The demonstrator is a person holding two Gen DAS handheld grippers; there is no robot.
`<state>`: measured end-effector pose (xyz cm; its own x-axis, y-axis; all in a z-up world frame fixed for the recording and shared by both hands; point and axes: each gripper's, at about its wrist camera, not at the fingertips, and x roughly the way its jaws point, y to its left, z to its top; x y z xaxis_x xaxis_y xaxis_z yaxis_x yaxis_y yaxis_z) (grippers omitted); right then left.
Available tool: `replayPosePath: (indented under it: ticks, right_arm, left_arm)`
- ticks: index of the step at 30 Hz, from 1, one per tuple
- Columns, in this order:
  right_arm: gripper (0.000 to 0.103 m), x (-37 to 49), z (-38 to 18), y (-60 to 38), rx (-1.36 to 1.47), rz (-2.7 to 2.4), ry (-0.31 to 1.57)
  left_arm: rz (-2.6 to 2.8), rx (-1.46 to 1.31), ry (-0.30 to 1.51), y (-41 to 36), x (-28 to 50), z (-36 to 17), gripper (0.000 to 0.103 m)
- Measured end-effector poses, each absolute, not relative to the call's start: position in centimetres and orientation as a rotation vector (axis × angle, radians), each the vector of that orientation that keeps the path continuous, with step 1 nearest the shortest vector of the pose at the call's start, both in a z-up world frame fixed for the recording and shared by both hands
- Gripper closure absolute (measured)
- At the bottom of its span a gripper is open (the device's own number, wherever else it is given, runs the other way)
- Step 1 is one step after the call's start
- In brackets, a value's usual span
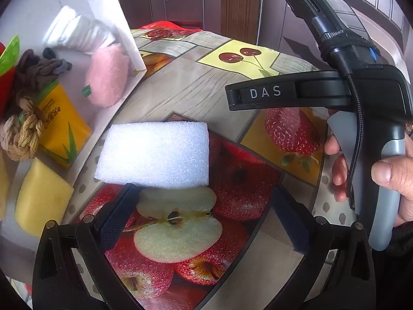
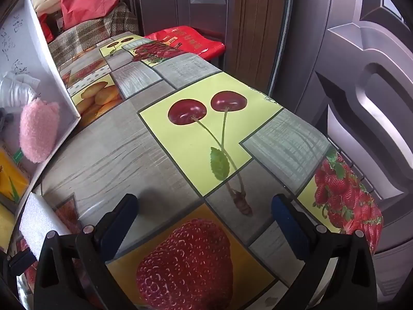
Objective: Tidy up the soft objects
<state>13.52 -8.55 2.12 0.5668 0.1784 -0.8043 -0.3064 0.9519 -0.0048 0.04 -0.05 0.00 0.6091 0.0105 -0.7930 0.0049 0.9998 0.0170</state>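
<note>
White rectangular foam block (image 1: 157, 155) lies just beyond the wide-open, empty left gripper (image 1: 204, 217); straddle it squarely, squeeze gently. Right gripper (image 2: 206, 222) gapes empty too.

Table (image 2: 108, 155) under fruit-print oilcloth (cherries, strawberries, apples); white foam block (image 1: 155, 155) and white box (image 1: 134, 51) lying directly on it.

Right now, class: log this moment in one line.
left gripper: open, empty | right gripper: open, empty | foam block: on table, outside white box | pink plush: in box
</note>
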Motion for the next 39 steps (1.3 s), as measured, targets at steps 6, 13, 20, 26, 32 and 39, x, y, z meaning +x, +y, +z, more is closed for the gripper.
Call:
replayPosePath:
  ticks: [6,13,20,26,32,39]
  right_arm:
    - [0.0,13.57,2.29,-8.5,-0.15,0.286,0.926]
    - [0.0,13.65,2.22,-8.06,-0.152,0.287,0.925]
    - [0.0,13.71,2.27,-8.21,-0.15,0.287,0.924]
    - [0.0,13.72,2.16,-8.28,-0.15,0.286,0.924]
    - [0.0,13.7,2.12,-8.4,-0.149,0.287,0.925]
    - [0.0,13.94,1.96,-7.95,-0.153,0.29,0.919]
  left_arm:
    - [0.002,0.015,0.916,-0.01,0.05,0.0,0.001]
    - [0.003,0.018,0.916,0.02,-0.14,0.1,0.001]
    - [0.002,0.018,0.916,-0.1,-0.17,0.45,0.001]
    - [0.001,0.016,0.916,0.08,-0.32,0.37,0.001]
    - [0.001,0.017,0.916,0.06,-0.33,0.38,0.001]
    - [0.001,0.017,0.915,0.05,-0.33,0.38,0.001]
